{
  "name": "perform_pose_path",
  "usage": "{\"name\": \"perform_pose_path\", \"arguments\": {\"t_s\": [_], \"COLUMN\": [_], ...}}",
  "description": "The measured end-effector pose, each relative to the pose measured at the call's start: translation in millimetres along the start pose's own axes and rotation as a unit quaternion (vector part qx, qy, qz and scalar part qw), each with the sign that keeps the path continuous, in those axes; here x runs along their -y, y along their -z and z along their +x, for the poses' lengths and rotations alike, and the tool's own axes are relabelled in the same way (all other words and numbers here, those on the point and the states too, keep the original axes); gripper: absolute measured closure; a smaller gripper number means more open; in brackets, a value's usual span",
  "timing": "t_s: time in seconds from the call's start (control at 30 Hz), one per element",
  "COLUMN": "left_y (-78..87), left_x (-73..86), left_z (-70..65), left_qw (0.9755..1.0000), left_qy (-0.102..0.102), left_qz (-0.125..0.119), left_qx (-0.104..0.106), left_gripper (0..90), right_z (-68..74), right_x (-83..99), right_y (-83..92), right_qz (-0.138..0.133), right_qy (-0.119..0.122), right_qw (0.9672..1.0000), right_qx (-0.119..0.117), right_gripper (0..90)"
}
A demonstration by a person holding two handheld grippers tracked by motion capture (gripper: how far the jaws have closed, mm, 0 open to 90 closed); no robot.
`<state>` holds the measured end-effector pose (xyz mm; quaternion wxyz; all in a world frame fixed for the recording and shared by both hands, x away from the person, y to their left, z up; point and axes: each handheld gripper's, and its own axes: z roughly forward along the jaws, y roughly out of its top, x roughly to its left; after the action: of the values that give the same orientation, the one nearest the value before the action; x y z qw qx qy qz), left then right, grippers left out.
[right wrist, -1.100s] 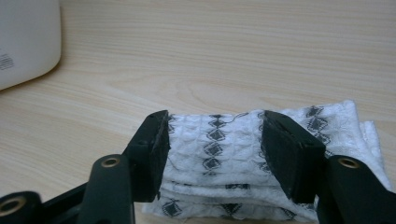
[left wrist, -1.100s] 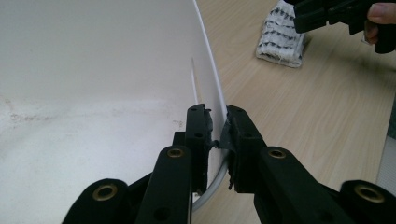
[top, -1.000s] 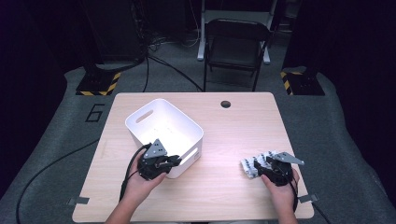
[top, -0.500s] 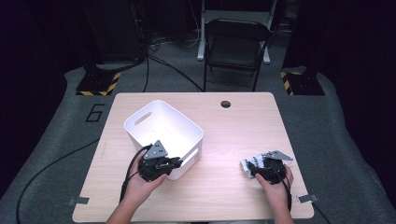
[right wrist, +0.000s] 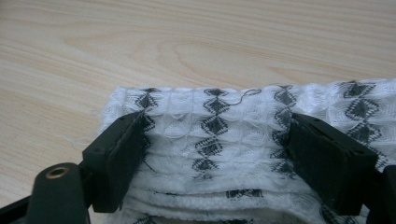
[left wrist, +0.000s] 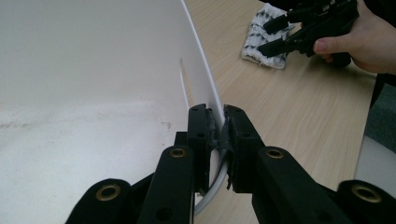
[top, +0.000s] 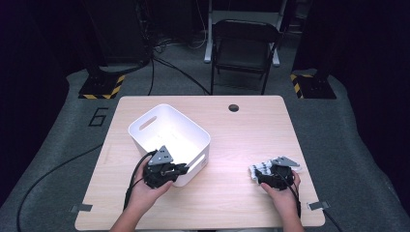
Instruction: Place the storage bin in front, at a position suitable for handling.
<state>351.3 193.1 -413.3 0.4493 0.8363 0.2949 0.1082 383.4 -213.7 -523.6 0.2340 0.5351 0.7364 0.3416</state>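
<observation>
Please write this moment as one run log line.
left gripper: shut on bin wall | right gripper: open over cloth | table

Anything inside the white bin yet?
The white bin looks empty: the high view and left gripper view show bare floor and walls. The corner under the left gripper, clamped on its rim, is hidden. The folded cloth lies on the table.

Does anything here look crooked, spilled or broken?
Nothing spilled or broken. The white bin sits turned at an angle to the table edges, the left tool clamped on its rim. The folded patterned cloth has one loose thread at its edge.
</observation>
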Motion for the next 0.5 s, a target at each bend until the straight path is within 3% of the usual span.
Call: {"name": "perform_pose_path", "arguments": {"t_s": [0.2, 0.23, 0.27, 0.5], "left_y": [0.2, 0.3, 0.3, -0.1], "left_x": [0.1, 0.1, 0.1, 0.7], "left_z": [-0.8, -0.9, -0.9, -2.9], "left_qw": [1.0, 1.0, 1.0, 1.0], "left_qy": [-0.001, -0.003, -0.003, 0.0], "left_qz": [0.001, 0.001, 0.001, 0.001], "left_qx": [-0.004, -0.004, -0.004, -0.008], "left_gripper": [81.4, 81.3, 81.1, 74.7], "right_z": [-1.4, -2.6, -2.9, -4.9], "right_x": [0.5, 1.5, 1.1, 1.5], "right_y": [-0.3, -1.3, 0.2, 3.0], "right_qz": [0.0, -0.013, -0.002, -0.001], "right_qy": [0.009, 0.01, 0.008, 0.001], "right_qw": [1.0, 0.9999, 1.0, 0.9999], "right_qx": [0.0, 0.004, 0.004, 0.011], "right_gripper": [20.9, 23.1, 24.4, 34.0]}}
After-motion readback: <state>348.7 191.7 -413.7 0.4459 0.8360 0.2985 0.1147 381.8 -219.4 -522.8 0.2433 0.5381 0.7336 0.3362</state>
